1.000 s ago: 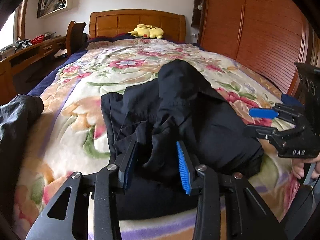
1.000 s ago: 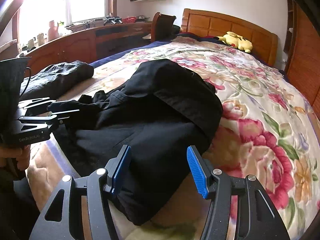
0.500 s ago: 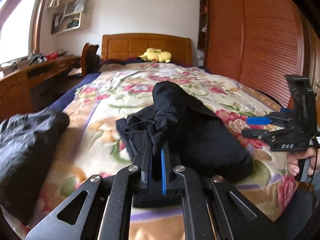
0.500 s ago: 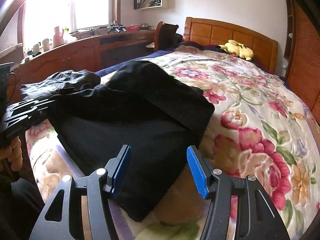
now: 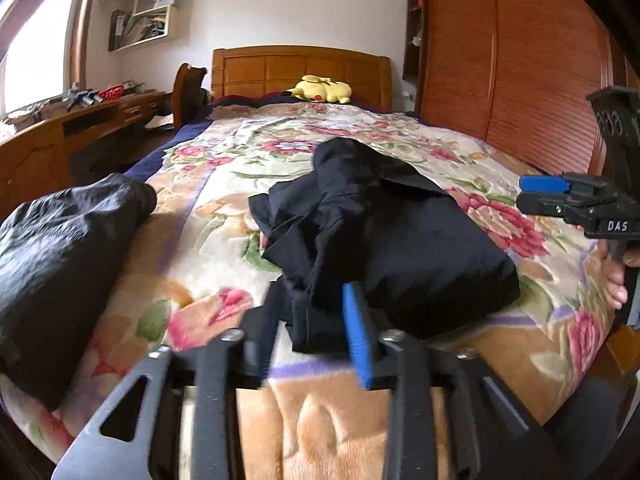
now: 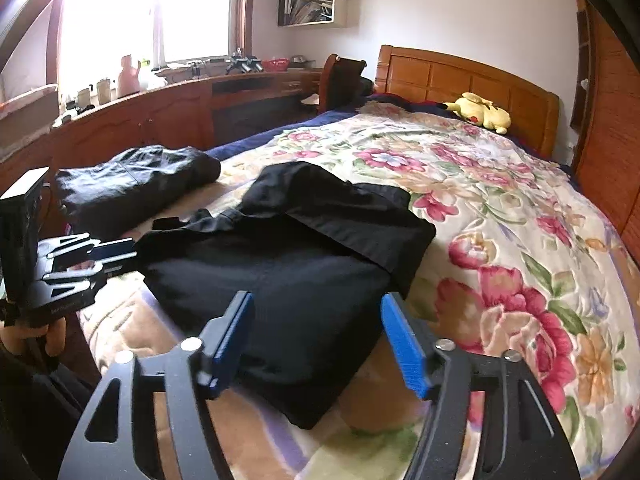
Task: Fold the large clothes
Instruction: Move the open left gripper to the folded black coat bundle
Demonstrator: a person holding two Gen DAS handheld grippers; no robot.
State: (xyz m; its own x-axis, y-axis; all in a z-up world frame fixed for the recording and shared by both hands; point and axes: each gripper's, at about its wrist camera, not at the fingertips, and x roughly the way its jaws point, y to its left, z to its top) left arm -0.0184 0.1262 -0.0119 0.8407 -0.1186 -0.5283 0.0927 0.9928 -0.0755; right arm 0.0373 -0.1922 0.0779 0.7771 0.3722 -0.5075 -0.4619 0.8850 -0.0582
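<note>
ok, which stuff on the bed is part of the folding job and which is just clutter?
Job:
- black garment, mid-bed, partly folded
- second dark garment, at the bed edge
- left gripper, jaws opening
- right gripper, jaws opening, nothing gripped

Lying about:
- yellow plush by the headboard
- floral blanket

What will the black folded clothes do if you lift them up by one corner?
The black garment would probably sag and unfold: its loose layers already bunch and stick out at the left edge. It looks soft, not stiff, since it slumps onto the floral blanket. It likely will not slide, because the plush blanket looks grippy.
</note>
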